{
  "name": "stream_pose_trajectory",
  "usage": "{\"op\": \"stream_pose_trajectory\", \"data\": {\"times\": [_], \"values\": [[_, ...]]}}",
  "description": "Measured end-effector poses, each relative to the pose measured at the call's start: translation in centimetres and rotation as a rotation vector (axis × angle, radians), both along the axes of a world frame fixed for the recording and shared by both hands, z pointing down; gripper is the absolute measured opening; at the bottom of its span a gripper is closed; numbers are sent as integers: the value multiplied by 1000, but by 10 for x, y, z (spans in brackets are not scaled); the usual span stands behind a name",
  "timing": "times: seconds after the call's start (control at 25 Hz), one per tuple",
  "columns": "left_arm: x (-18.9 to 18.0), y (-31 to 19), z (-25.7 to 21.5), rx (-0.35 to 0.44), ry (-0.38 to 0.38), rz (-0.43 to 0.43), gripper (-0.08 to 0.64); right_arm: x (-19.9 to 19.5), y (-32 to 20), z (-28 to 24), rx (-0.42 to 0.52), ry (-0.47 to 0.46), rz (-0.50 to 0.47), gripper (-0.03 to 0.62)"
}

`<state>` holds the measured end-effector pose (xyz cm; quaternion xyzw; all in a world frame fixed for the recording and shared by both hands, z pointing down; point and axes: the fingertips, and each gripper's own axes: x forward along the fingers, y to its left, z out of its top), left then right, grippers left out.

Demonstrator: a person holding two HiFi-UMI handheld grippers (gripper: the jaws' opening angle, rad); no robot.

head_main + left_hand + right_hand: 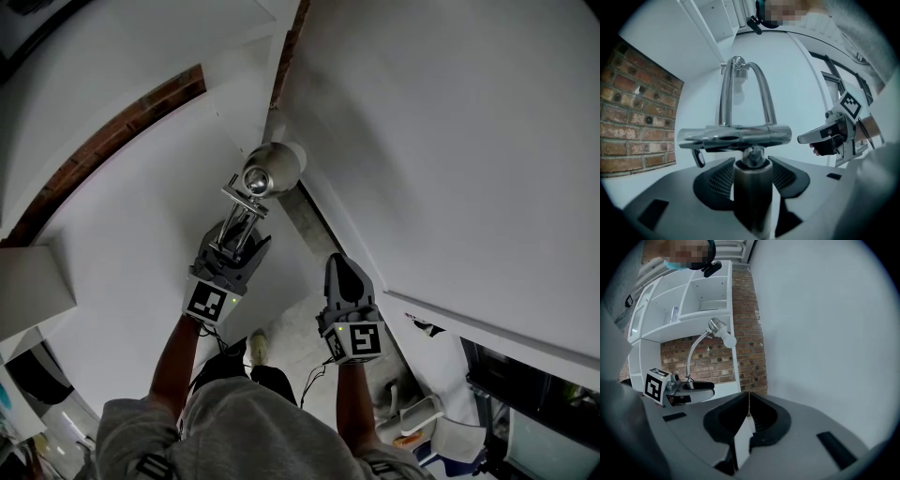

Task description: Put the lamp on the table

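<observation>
The lamp (265, 174) is chrome, with a curved neck, a round head and a white bulb. It hangs in the air ahead of me. My left gripper (244, 223) is shut on its upright stem (753, 187), just below the chrome crossbar (736, 135); both pads press on the stem. The right gripper view shows the lamp (715, 331) rising out of the left gripper (692, 388). My right gripper (339, 264) is to the right of the lamp and apart from it, jaws shut with nothing between them (749, 397).
A broad white surface (459, 141) fills the right of the head view. White shelves (679, 310) stand before a brick wall (745, 352). Low in the head view are the floor and clutter (422, 412), with my feet (258, 349) below.
</observation>
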<state>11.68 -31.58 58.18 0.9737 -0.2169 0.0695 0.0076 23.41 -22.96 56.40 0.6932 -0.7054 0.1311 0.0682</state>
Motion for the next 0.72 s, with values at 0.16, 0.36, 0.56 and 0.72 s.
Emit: {"op": "stream_pose_trajectory", "data": {"times": [0.16, 0.36, 0.56, 0.72], "values": [[-1, 4, -4, 5, 31, -13, 327, -1, 2, 0, 4, -7, 0, 23], [-4, 4, -3, 5, 18, -33, 356, -2, 3, -4, 15, -5, -5, 23], [-11, 7, -4, -42, 28, -45, 356, -3, 6, -9, 24, -9, -6, 23], [-18, 13, -3, -48, 9, -49, 355, -5, 13, -13, 31, -9, 1, 23]]}}
